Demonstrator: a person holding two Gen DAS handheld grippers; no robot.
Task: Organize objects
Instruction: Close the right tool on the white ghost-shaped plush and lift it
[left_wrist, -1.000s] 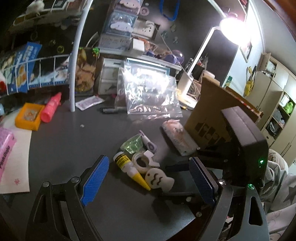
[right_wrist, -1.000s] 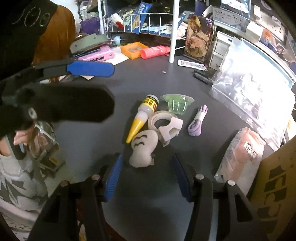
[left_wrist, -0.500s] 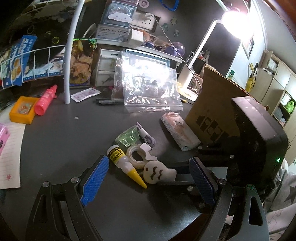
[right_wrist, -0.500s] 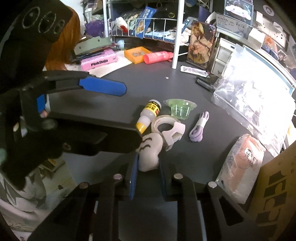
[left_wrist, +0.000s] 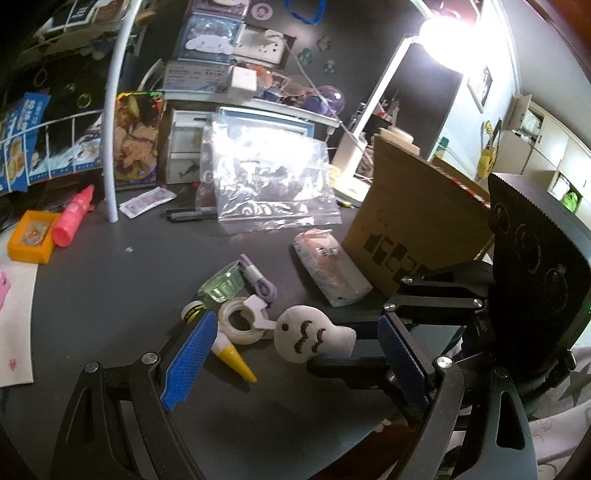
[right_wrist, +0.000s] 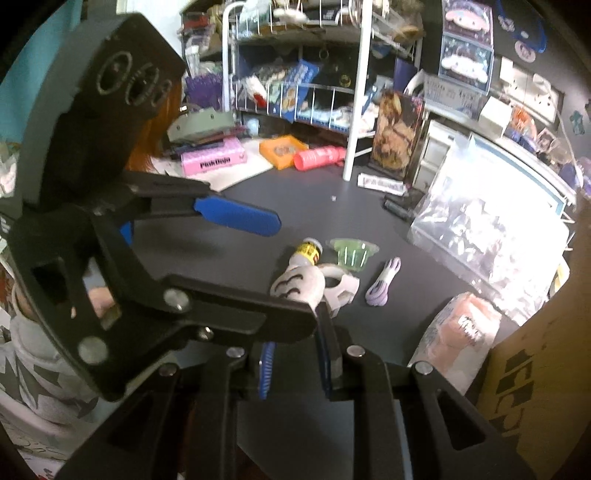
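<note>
A small white plush ghost with dark marks is held in my right gripper, which is shut on its tail and lifts it off the dark table; it also shows in the right wrist view. My left gripper is open and empty, its blue pads either side of the plush. Below lie a yellow-tipped glue bottle, a tape roll in a white dispenser, a green plastic cup and a coiled purple cable.
A pink wrapped packet lies beside a brown cardboard box. A clear plastic bag leans at the back. An orange tray and a red bottle lie at the left near a white rack pole.
My right gripper closed on the plush ghost and raised it off the table. The left gripper moved closer to the pile and stayed open.
</note>
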